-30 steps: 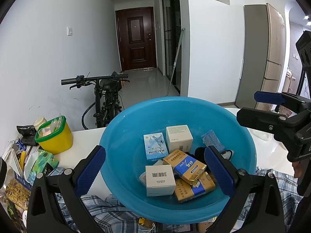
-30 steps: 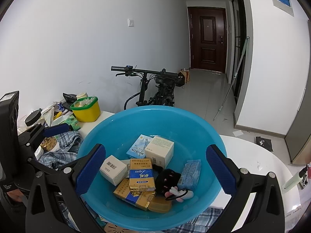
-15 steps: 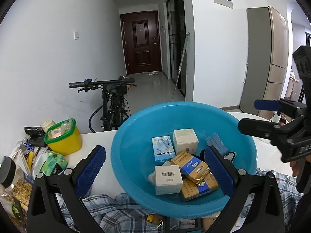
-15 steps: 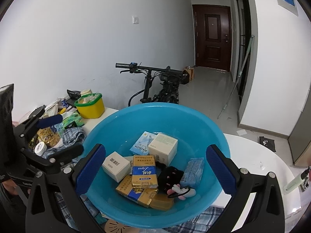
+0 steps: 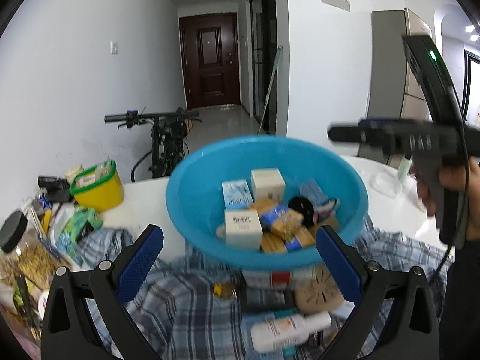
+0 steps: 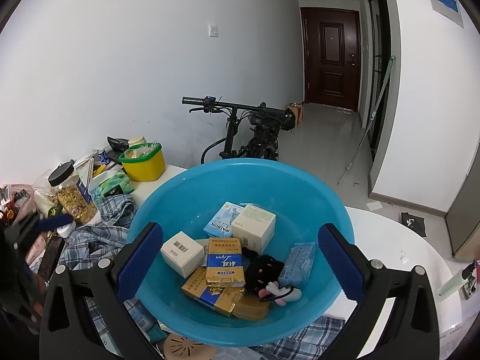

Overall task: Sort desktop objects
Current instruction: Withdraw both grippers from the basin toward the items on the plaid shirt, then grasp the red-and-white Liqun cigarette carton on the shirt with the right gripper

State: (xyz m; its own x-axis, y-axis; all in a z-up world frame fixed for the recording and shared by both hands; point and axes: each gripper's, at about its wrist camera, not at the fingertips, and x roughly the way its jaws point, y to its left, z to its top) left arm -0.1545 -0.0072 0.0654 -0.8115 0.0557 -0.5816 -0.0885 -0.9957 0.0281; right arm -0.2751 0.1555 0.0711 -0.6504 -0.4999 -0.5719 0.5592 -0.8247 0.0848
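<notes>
You have drawn both tongs back since the earlier frames; the basin [image 5: 210,180] now sits smaller in the left view, baring a white bottle [image 5: 291,327] on the plaid cloth [image 5: 186,306]. The basin rests on that cloth on the tabletop [image 6: 390,240], holding sorted boxes [image 6: 181,253]. Left tongs [image 5: 238,265] are released and empty; so are the right tongs [image 6: 240,262]. The bottle lies just below the left tongs, long axis crosswise, nearer your left hand.
</notes>
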